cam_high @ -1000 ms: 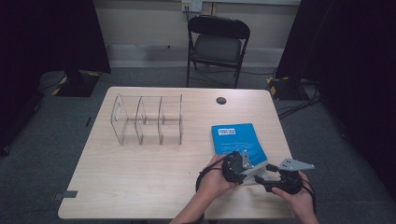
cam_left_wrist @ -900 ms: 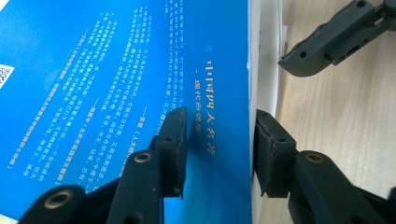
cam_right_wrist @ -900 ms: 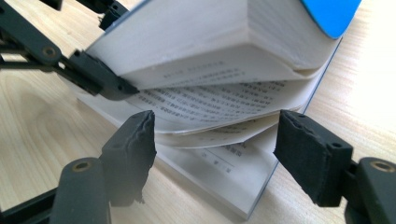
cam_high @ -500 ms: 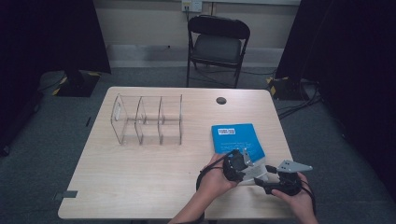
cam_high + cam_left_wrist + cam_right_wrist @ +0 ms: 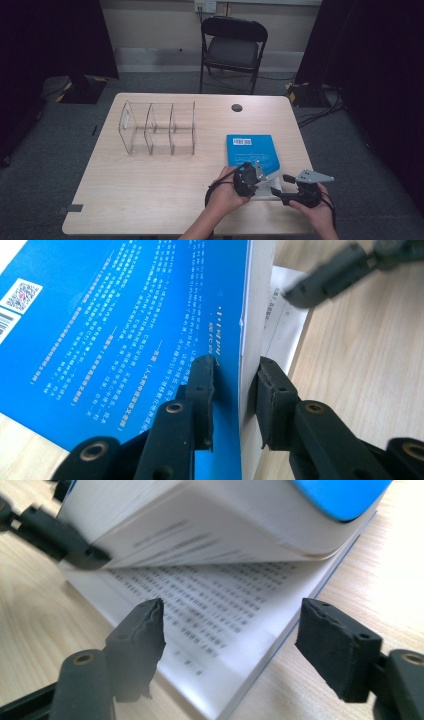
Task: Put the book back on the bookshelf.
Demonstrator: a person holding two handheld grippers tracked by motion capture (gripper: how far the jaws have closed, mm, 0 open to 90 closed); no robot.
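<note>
One book [image 5: 251, 152] on the table [image 5: 150, 200], blue cover up, near the right front edge. One clear acrylic rack [image 5: 157, 128] with three bays, well apart to the book's left. One dark round cap [image 5: 236, 107] in the tabletop beyond the book. One folding chair [image 5: 232, 47] past the far edge. Two grippers, both mine.

My left gripper [image 5: 235, 390] has just been closing and now pinches the book's near part: one jaw on the blue cover, the other on the page edges, holding a thick block of pages lifted. My right gripper [image 5: 230, 635] stands wide, jaws apart on either side of the exposed lower page, clamping nothing; it sits at the book's near right corner.

Writing: white barcode label at the cover's far edge, a QR code beside it in the left gripper view. Cover carries lines of small white text, pages carry printed rows; none readable, too small or blurred.

Hidden: the book's near edge in the high view, behind my hands. Its title and spine are out of sight.
</note>
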